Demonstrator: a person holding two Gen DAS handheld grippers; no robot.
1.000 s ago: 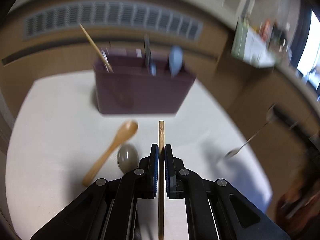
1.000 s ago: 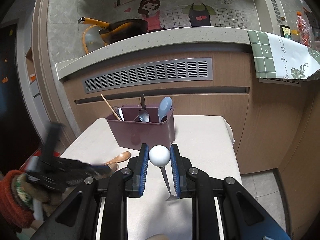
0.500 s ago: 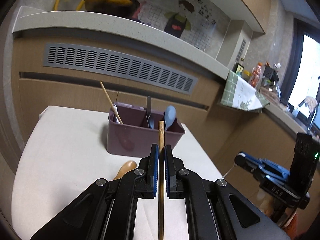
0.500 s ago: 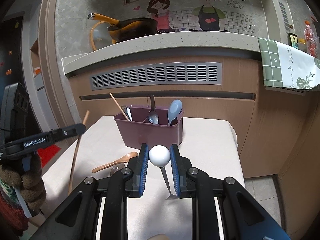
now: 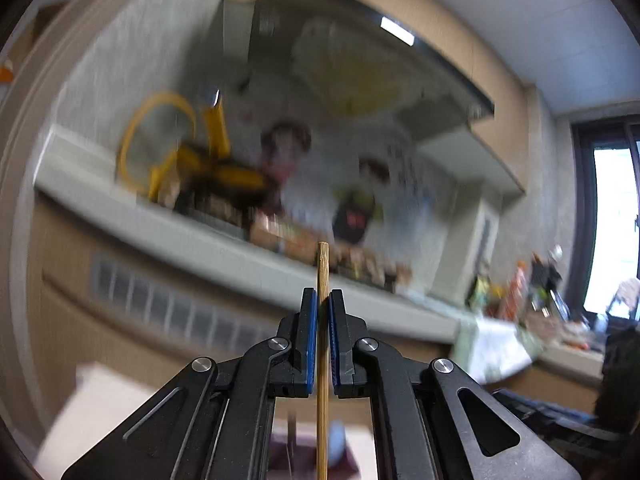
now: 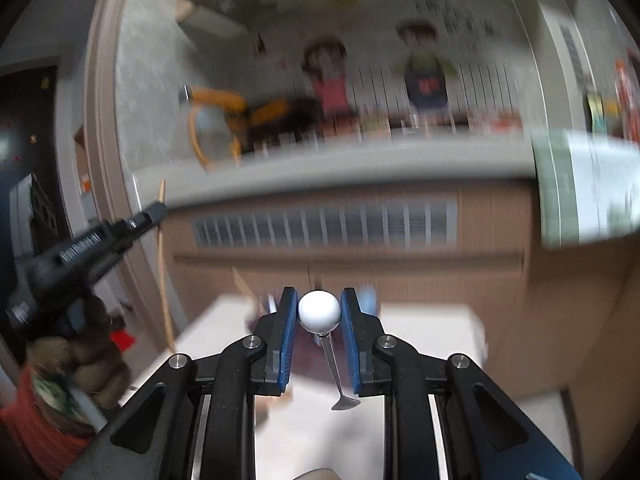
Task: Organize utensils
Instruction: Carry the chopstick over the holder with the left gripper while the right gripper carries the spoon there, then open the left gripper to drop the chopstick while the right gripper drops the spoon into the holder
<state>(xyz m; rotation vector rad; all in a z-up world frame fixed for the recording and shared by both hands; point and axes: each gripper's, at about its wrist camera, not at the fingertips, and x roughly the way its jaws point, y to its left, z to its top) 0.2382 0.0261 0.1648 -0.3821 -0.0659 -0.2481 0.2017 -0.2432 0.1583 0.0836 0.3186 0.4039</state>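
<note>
The white table (image 6: 420, 360) lies below both grippers, blurred. On it stands the maroon utensil holder (image 5: 352, 460), seen only at the bottom edge of the left view and largely hidden behind the fingers in the right view. The left gripper (image 5: 323, 312) is clamped on a wooden chopstick (image 5: 322, 320), held upright above the holder. The right gripper (image 6: 319, 312) is clamped on the white ball end of a metal spoon (image 6: 319, 312), bowl hanging down over the table.

Both wrist views tilt up toward the shared counter (image 5: 224, 240); the right view also catches the left gripper (image 6: 158, 212).
</note>
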